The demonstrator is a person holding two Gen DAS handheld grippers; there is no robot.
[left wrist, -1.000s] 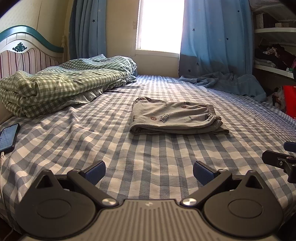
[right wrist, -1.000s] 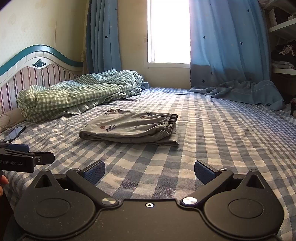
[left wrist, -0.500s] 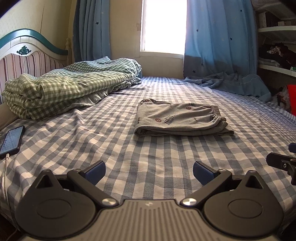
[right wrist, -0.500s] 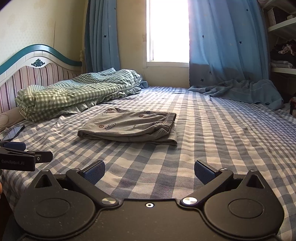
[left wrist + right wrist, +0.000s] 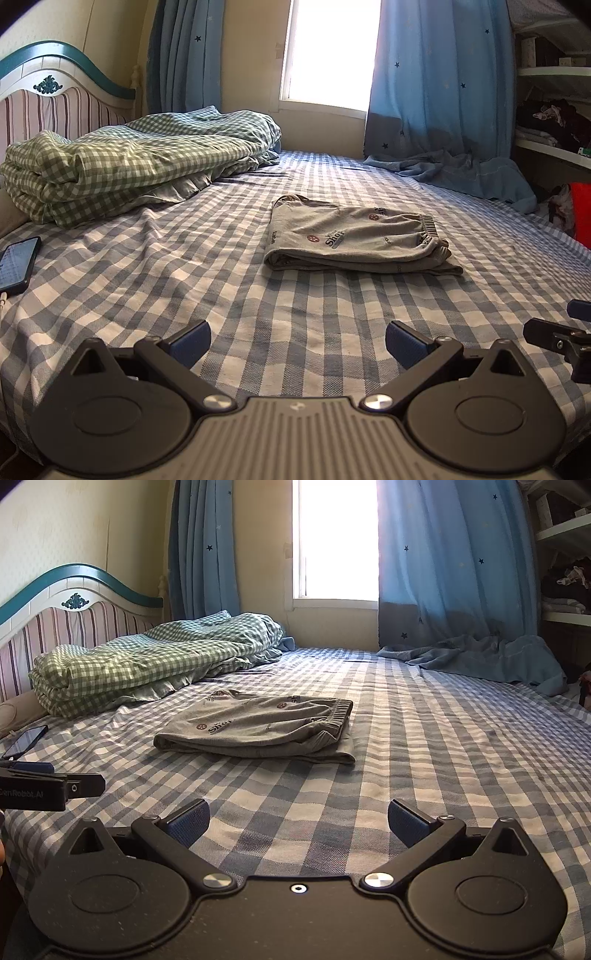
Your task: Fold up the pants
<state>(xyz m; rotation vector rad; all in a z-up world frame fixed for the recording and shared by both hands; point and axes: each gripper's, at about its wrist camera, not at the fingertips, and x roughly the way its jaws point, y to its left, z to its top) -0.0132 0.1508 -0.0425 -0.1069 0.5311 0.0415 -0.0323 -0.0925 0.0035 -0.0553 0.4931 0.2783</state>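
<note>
Grey printed pants (image 5: pixel 354 240) lie folded into a flat rectangle on the blue checked bed sheet (image 5: pixel 184 295), waistband to the right. They also show in the right wrist view (image 5: pixel 258 731). My left gripper (image 5: pixel 297 341) is open and empty, low over the sheet, well short of the pants. My right gripper (image 5: pixel 299 821) is open and empty too, near the bed's front edge. Each gripper shows at the edge of the other's view: the right gripper in the left wrist view (image 5: pixel 561 336), the left gripper in the right wrist view (image 5: pixel 48 788).
A folded green checked quilt (image 5: pixel 129 166) lies at the back left by the headboard (image 5: pixel 55 92). A phone (image 5: pixel 16 264) lies on the sheet at the left. A blue curtain (image 5: pixel 461 173) drapes onto the far right of the bed. Shelves (image 5: pixel 554 110) stand at right.
Both grippers have drawn slightly back and shifted, so the folded pants sit a little farther off. The pants have not moved. Both grippers stay open.
</note>
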